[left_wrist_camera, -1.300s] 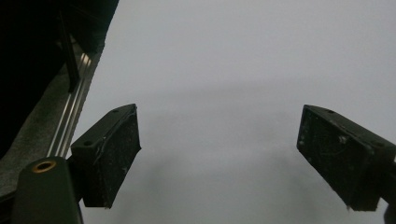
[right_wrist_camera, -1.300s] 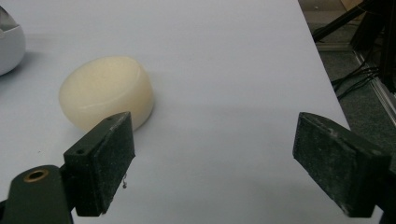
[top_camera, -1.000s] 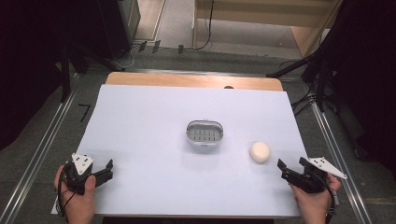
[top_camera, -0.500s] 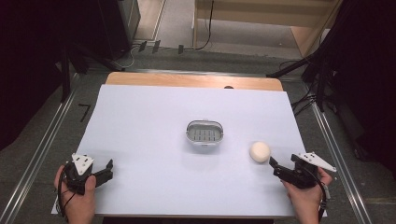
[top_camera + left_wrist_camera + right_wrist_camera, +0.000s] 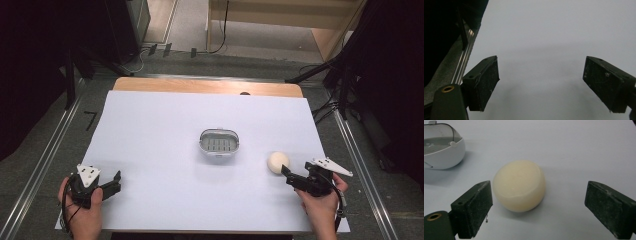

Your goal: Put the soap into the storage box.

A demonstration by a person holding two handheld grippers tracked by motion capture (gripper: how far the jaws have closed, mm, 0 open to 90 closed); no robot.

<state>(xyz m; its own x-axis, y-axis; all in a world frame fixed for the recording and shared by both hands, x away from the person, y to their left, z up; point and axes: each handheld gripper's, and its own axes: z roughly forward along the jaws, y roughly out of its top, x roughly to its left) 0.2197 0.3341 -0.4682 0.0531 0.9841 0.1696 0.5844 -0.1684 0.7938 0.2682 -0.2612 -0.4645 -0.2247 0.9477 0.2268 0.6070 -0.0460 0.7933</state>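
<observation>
A: Where's the soap (image 5: 278, 162) relative to the right tongs (image 5: 288, 175)?

B: Just ahead of the tips, slightly toward the worktop (image 5: 150, 130) centre. High view puts it near the right edge of the white sheet, apart from the dish (image 5: 219, 142), which sits mid-sheet up and to its left.

A: Right tongs state?

B: Apart, and they've just been opening wider. In the right gripper view the soap (image 5: 519, 185) lies in front of the gap, offset toward the left jaw. Pads aren't on it. Looks close to that jaw, but I can't tell if it touches.

A: Long axis?

B: Barely one. It's a rounded puck, cream, lying flat. A bit wider than deep as seen from the tongs, so the wide side runs across the gap. My read: the spread looks enough to take it.

A: So the approach?

B: Judgement only: push forward along the jaw line and shift a little toward the left jaw's side to centre it. Otherwise the left pad meets it first and nudges it off across the sheet.

A: Left tongs (image 5: 114, 181)?

B: Apart too, nothing between them. Left gripper view shows bare white sheet ahead. They rest at the near left corner, well apart from soap and dish.

A: Nearer hand?

B: Right, clearly. The dish (image 5: 441, 151) is beyond the soap on the right tongs' left, so it's a short carry if that's the target.
</observation>
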